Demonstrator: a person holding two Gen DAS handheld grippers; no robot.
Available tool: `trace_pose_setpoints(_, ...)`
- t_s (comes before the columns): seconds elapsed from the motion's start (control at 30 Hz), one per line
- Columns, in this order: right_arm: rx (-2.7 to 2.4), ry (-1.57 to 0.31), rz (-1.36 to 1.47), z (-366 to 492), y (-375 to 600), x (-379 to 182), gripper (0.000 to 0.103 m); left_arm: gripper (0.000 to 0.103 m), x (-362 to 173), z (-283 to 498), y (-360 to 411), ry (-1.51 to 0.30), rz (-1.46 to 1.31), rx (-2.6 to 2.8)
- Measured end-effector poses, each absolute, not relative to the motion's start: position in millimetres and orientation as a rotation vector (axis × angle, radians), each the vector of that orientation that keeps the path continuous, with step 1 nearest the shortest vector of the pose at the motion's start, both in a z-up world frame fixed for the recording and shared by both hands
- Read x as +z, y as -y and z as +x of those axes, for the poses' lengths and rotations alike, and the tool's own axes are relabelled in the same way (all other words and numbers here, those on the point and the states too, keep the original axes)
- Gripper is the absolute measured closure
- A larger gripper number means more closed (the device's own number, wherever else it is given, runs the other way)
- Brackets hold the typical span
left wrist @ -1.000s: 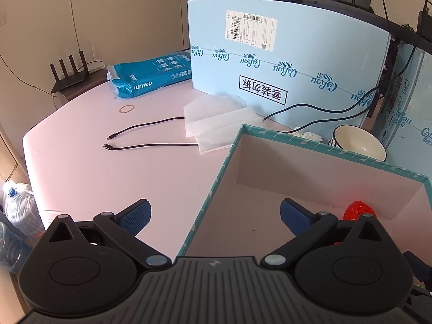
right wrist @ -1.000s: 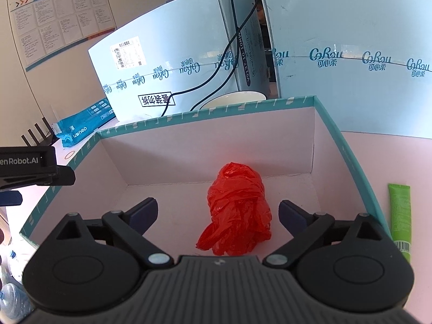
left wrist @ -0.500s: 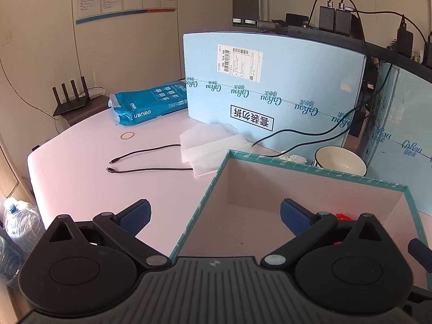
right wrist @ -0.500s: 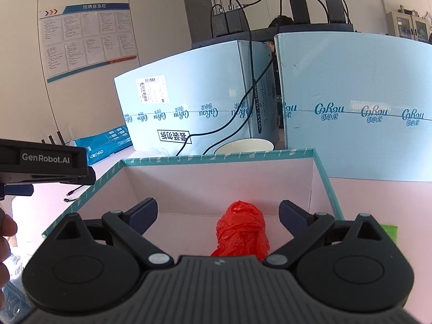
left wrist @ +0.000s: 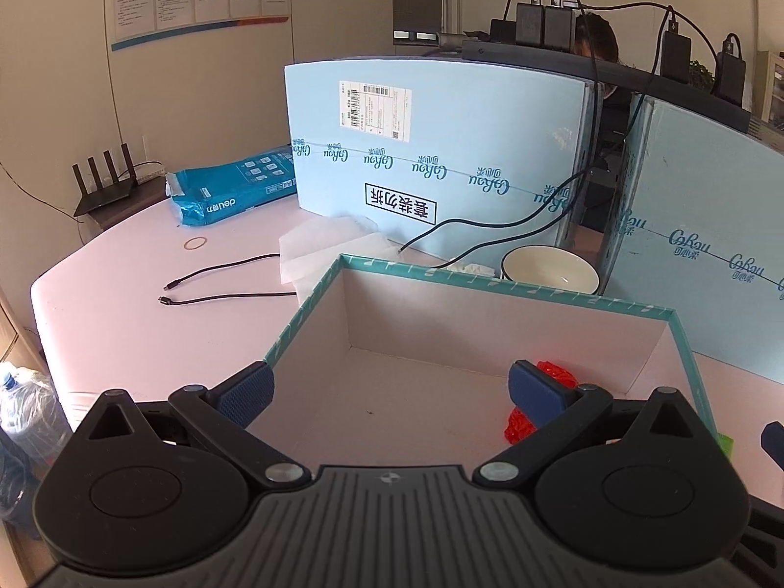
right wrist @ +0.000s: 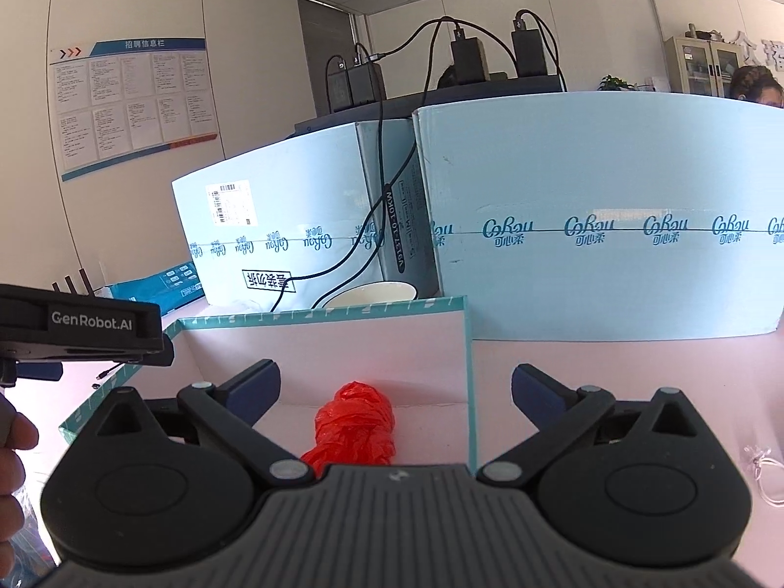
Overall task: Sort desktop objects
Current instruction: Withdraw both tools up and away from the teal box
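Right wrist: red bag [right wrist: 355,424] inside box [right wrist: 323,317].

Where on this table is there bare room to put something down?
Bare pink table lies left of the box, nearer than the cables. Most of the box floor beside the red bag is free too. It's crowded around the bowl and tissues.

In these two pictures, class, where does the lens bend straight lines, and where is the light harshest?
Left wrist view: the fisheye bows the top edge of the light blue carton, and dark vignetting fills the corners. Right wrist view: the second carton also curves; the ceiling and upper right wall are bright and washed out. Both views keep the red bag sharp.
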State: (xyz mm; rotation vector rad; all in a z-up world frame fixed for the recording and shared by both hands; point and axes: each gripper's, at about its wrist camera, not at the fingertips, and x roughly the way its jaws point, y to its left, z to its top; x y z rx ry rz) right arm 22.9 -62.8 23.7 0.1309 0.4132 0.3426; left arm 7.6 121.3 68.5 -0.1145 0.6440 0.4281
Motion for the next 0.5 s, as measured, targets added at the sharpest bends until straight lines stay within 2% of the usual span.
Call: trace_pose_setpoints(0.5, 0.254, -0.413, 0.158, 13, 119, 22, 0.000, 0.001, 67, 13, -70, -0.663, -0.093, 0.357)
